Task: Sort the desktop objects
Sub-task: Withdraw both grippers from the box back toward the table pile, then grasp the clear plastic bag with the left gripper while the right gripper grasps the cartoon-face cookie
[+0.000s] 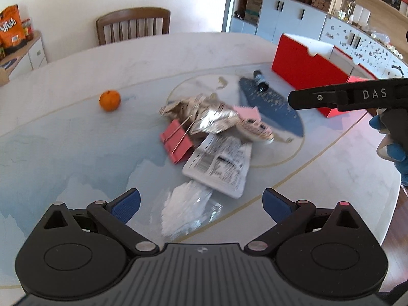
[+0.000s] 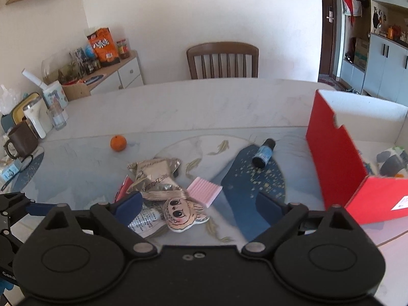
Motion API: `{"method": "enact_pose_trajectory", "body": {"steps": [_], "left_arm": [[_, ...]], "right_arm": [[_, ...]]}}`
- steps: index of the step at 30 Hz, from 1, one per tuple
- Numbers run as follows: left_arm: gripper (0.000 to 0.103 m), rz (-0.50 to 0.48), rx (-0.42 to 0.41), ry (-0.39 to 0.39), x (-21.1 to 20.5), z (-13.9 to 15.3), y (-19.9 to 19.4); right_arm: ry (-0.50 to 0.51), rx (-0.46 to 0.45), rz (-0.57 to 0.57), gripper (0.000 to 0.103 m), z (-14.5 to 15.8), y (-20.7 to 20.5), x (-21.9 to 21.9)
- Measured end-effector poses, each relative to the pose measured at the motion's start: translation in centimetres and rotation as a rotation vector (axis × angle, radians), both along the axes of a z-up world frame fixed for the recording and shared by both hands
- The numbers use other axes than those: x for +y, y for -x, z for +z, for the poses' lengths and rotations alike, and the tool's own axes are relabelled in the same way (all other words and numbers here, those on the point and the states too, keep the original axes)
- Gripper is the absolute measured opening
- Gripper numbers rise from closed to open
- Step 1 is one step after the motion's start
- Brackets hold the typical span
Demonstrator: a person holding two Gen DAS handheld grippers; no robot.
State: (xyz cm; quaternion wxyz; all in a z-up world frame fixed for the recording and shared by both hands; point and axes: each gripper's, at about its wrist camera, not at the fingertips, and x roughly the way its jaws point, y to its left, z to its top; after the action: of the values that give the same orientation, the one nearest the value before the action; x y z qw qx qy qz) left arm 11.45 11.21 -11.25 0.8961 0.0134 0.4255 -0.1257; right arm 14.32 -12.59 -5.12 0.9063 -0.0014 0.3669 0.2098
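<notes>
The table [image 2: 204, 102] carried a scatter of desktop objects ahead of both grippers. The red box [image 2: 334, 168] stood at the right edge, open at the top, and held a grey-and-white packet [image 2: 392, 160] (its contents were only partly visible). A heap of wrappers lay at the centre: a silver foil packet [image 1: 204, 114], a white printed pouch [image 1: 221, 165], and a clear plastic bag [image 1: 186, 211] directly in front of the left gripper [image 1: 201, 201]. That gripper was spread wide and held nothing. The right gripper [image 2: 201, 206] was likewise spread wide and empty, with a cartoon-face sticker [image 2: 183, 214] lying between its fingers' line of sight. A pink ridged pad [image 2: 204, 190] lay just beside the sticker. A red binder clip [image 1: 176, 140] touched the foil packet. A small dark bottle [image 2: 262, 153] lay on its side near the box. An orange [image 2: 118, 143] sat well apart to the left.
</notes>
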Motion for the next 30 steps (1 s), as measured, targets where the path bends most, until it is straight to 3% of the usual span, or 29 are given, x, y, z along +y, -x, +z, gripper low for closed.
{"method": "enact_pose_trajectory", "body": {"steps": [8,18,30], "left_arm": [[0.102,-0.001,0.050,-0.013,0.9,-1.8,-1.0],[0.102,-0.002,0.091,0.002,1.5,-3.0,-1.8],[0.088,-0.001,0.083,0.003,1.4,-3.0,-2.2]], "right_arm": [[0.041,0.055,-0.019,0.092,-2.2,-1.1,2.3],[0.079,0.142,-0.008,0.081,-4.8,-3.0,4.3],[0.063,0.204,-0.031,0.075,-6.0,-4.4,4.7]]}}
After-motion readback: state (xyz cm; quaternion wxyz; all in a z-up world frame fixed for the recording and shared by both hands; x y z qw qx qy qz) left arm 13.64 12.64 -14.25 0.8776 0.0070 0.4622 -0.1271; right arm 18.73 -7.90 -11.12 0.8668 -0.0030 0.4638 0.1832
